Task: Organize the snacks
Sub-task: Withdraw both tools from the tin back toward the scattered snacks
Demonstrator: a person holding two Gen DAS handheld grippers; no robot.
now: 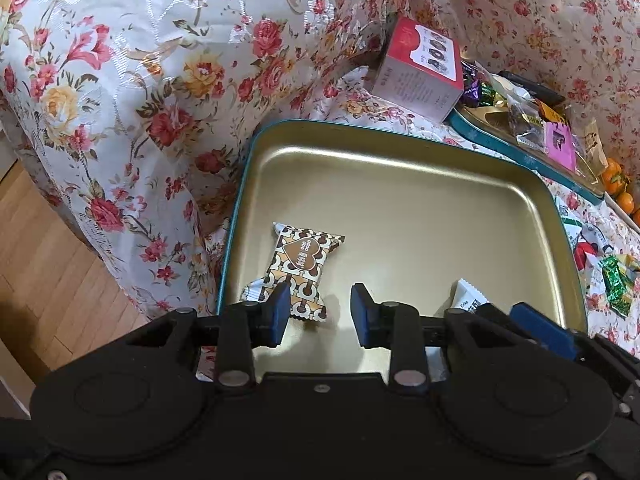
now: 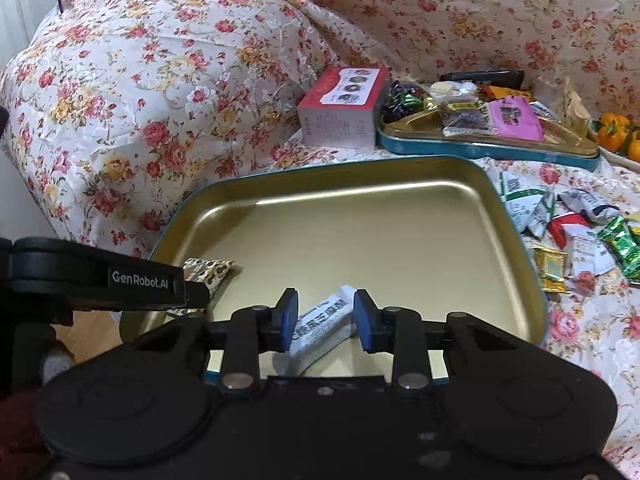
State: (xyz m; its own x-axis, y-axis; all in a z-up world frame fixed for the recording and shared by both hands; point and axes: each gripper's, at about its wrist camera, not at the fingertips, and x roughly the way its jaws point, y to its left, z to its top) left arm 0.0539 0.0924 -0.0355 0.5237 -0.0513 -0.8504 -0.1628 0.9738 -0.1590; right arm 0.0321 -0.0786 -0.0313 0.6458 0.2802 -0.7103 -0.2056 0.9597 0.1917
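A gold tin tray with a teal rim (image 1: 400,200) (image 2: 360,232) lies on the flowered cloth. A brown patterned candy (image 1: 296,268) lies in its left part, just beyond my left gripper (image 1: 320,312), which is open and empty above the tray's near edge. The candy's end shows in the right wrist view (image 2: 208,272). A white snack packet (image 2: 324,328) (image 1: 468,300) lies in the tray between the fingers of my right gripper (image 2: 326,320). The jaws stand apart beside it, open. The left gripper's body (image 2: 100,280) shows at left.
A second teal tin (image 2: 480,144) full of mixed snacks sits behind, with a pink-red box (image 2: 344,108) beside it. Loose wrapped snacks (image 2: 576,236) lie right of the tray. Oranges (image 2: 616,132) sit far right. A flowered cushion (image 1: 120,100) rises at left, wooden floor (image 1: 40,260) below.
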